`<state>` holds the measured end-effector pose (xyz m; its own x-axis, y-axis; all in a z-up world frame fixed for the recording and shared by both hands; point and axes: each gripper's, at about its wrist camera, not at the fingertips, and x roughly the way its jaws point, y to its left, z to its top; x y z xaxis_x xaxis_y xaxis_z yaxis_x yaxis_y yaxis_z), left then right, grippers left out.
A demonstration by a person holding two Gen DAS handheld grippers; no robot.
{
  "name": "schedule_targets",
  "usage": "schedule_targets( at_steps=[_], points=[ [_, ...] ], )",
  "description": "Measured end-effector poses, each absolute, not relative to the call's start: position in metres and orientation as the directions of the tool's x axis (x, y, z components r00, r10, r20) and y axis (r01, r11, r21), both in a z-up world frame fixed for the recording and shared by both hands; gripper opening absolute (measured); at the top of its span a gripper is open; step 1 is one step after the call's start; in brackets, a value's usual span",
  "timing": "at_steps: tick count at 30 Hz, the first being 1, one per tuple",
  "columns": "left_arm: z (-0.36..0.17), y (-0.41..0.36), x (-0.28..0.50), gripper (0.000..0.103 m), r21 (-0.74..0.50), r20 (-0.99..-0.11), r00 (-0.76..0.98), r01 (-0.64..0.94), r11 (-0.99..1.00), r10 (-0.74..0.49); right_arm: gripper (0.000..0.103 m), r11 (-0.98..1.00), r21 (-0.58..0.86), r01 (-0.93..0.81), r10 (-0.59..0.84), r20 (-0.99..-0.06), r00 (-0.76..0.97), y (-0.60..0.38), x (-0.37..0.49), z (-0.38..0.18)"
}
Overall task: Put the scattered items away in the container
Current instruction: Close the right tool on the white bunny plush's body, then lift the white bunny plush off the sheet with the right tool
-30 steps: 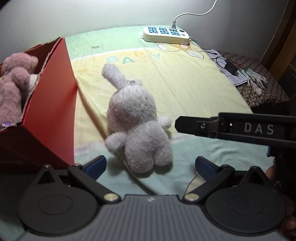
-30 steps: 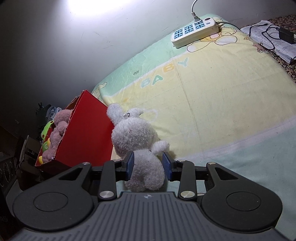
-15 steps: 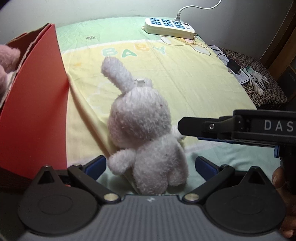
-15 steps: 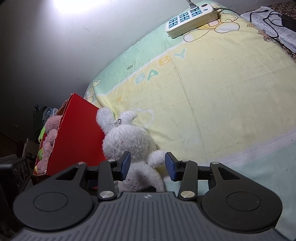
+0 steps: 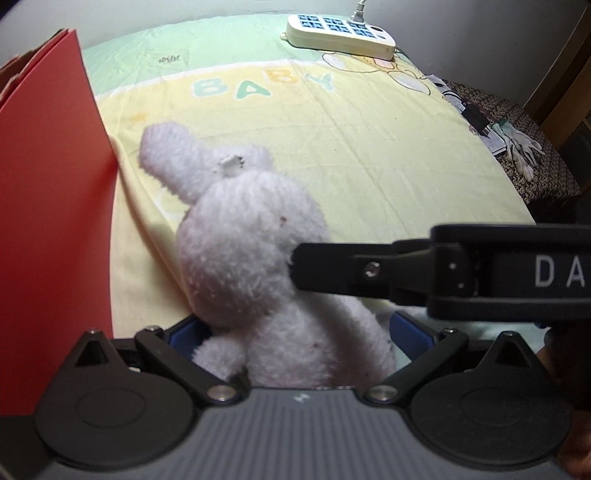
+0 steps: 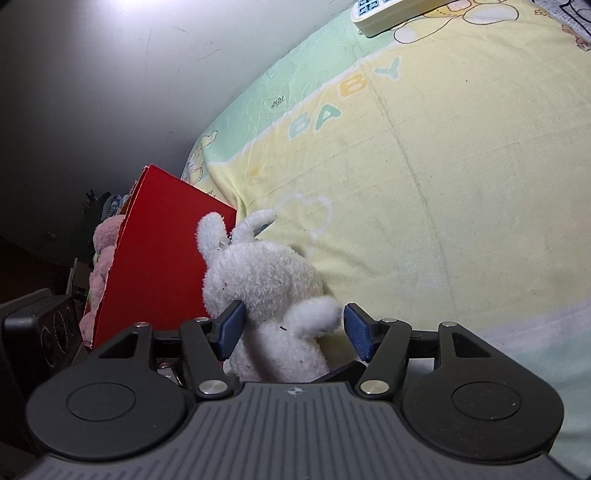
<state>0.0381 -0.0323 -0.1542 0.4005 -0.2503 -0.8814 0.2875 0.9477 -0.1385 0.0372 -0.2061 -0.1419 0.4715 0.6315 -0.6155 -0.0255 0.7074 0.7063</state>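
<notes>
left gripper (image 5: 295, 334) is spread wide with the white bunny (image 5: 255, 258) sitting between its blue pads, not squeezed. right gripper (image 6: 291, 328) is open too, pads either side of the bunny's body; one pad looks like it's touching the fur, the other is clear of it. bunny sits on the baby blanket (image 6: 424, 155), right up against the red box (image 6: 159, 266). in the box there's a pink plush (image 6: 105, 254) and something green i can't make out. power strip (image 5: 340, 31) sits well back.
</notes>
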Motion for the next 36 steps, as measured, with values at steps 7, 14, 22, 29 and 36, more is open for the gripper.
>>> schedule_targets(
  at_steps=[7,14,22,29,36],
  points=[
    [-0.156,-0.036,0.04,0.102,-0.105,-0.879,0.418,0.299,0.949,-0.229,0.046,0.646,0.762,-0.032,0.691,-0.567,0.449,-0.209,0.043,-0.147],
    [-0.155,-0.037,0.041,0.101,-0.113,-0.882,0.412,0.288,0.951,-0.229,0.04,0.628,0.777,-0.049,0.719,-0.555,0.419,-0.205,0.04,-0.144],
    [-0.148,-0.038,0.03,0.101,-0.109,-0.871,0.431,0.294,0.949,-0.234,0.039,0.651,0.754,-0.085,0.708,-0.563,0.427,-0.202,0.029,-0.132],
    [-0.136,-0.039,0.017,0.1,-0.101,-0.853,0.463,0.308,0.946,-0.242,0.039,0.676,0.725,-0.132,0.691,-0.561,0.456,-0.2,0.013,-0.116],
    [-0.119,-0.042,-0.006,0.099,-0.097,-0.828,0.496,0.331,0.939,-0.261,0.039,0.677,0.718,-0.162,0.687,-0.537,0.49,-0.205,-0.011,-0.1]
  ],
)
